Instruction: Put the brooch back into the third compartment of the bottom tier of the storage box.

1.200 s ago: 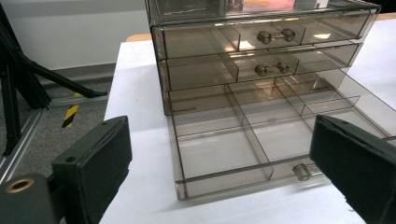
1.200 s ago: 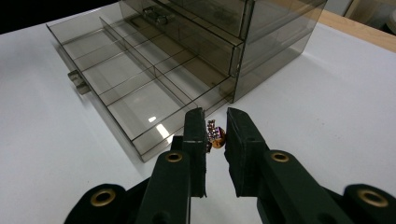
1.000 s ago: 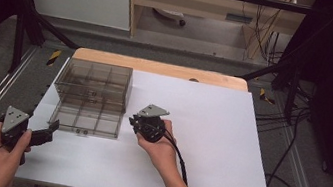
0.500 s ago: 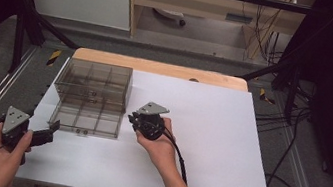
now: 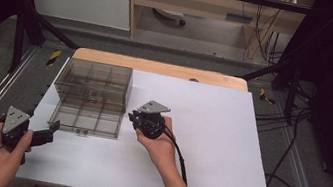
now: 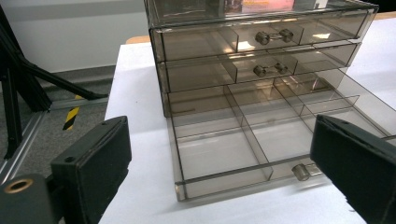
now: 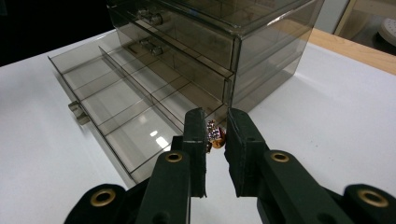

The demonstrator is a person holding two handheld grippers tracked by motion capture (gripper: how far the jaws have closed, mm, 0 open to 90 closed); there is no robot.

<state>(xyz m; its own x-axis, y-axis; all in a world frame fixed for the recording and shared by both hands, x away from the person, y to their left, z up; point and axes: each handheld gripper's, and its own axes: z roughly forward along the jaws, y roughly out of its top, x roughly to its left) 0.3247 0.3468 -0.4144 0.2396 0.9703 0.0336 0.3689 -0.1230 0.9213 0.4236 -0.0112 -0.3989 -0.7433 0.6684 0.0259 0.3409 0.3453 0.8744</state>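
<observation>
Two grippers at desk's left: right gripper (image 7: 215, 140) pinches small sparkly trinket (image 7: 215, 135) above pulled-out bottom drawer (image 7: 135, 126), likely for dropping in; left gripper (image 6: 224, 158) gapes wide.

White table (image 5: 226, 148), wooden board (image 5: 158, 67), black cables (image 5: 286, 158)

The white rectangular tabletop (image 5: 209, 130) is lit evenly from above, while the room around it is left dark. Pale glare is seen on the smoky transparent plastic drawer cabinet (image 6: 261, 51). Beside that cabinet, the near black jaws are rendered soft and blurred.
</observation>
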